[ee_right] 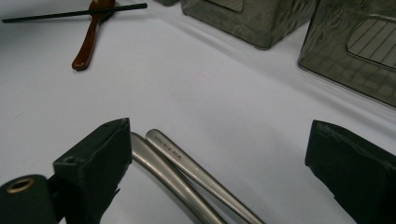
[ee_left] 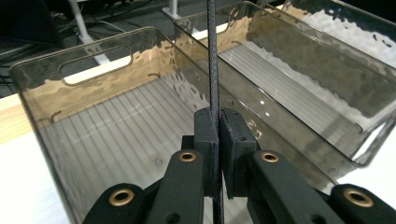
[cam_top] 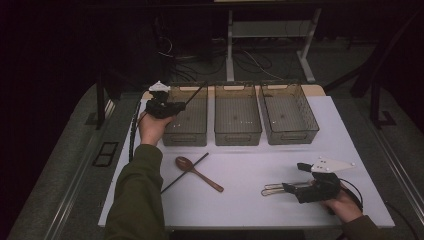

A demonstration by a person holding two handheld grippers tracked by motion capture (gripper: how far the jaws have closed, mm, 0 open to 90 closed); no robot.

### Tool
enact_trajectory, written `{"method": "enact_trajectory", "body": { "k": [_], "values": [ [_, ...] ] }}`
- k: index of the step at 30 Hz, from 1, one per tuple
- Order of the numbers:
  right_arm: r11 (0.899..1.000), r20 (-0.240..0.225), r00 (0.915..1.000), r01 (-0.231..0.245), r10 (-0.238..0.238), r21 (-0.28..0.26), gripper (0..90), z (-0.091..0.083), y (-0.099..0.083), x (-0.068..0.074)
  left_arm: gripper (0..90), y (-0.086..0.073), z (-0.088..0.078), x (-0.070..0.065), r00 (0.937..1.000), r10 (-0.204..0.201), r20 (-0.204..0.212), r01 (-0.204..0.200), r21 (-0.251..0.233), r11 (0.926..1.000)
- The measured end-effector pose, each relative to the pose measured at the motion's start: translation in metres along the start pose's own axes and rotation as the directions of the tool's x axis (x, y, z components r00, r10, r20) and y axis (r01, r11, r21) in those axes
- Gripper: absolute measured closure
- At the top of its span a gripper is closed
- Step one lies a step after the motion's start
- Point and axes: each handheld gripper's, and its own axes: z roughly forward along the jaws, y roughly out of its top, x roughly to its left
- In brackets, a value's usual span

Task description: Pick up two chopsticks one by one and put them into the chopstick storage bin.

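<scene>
Left gripper point(ee_left: 218, 140) clamps a black chopstick point(ee_left: 213, 60) over the leftmost bin point(ee_left: 98, 70). Right gripper point(ee_right: 219, 168) open around metal handles point(ee_right: 187, 172). Next, likely: release chopstick into bin below.

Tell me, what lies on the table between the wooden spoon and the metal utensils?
Nothing: bare white table separates the wooden spoon from the metal utensils, per the high view.

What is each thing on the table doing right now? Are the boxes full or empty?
Left gripper: shut on a black chopstick, held over the left bin.
Right gripper: open, fingers either side of two metal handles.
Left bin: empty.
Middle bin: empty.
Right bin: empty.
Wooden spoon: lying flat on the table, across the second chopstick.
Second chopstick: lying on the table.
Metal handles: lying side by side on the table.
</scene>
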Motion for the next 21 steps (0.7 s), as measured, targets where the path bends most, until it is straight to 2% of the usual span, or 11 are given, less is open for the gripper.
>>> {"method": "enact_trajectory", "body": {
  "k": [9, 13, 17, 20, 21],
  "values": [
    [1.0, 0.0, 1.0, 0.001, -0.001, -0.001, 6.6, -0.001, 0.0, -0.001, 84.7, -0.004, 0.017, 0.009, 0.9991, -0.023, -0.034, 0.024, 0.018, 0.9995],
    [1.0, 0.001, 1.0, 0.002, -0.002, -0.001, 6.7, -0.001, 0.0, 0.0, 84.7, -0.007, 0.024, 0.011, 0.9987, -0.027, -0.043, 0.029, 0.035, 0.999],
    [1.0, 0.002, 1.0, 0.003, -0.003, 0.0, 6.6, -0.001, 0.0, -0.001, 84.2, -0.007, 0.025, 0.01, 0.9981, -0.032, -0.053, 0.033, 0.032, 0.9989],
    [1.0, 0.003, 1.0, 0.005, -0.005, 0.0, 6.7, -0.001, -0.001, -0.001, 75.6, -0.007, 0.025, 0.009, 0.9976, -0.021, -0.066, 0.023, 0.028, 0.9993],
    [1.0, 0.003, 1.0, 0.005, -0.005, 0.0, 6.7, -0.001, -0.001, -0.001, 75.6, -0.006, 0.025, 0.009, 0.9976, -0.018, -0.066, 0.02, 0.029, 0.9994]
  ]
}}
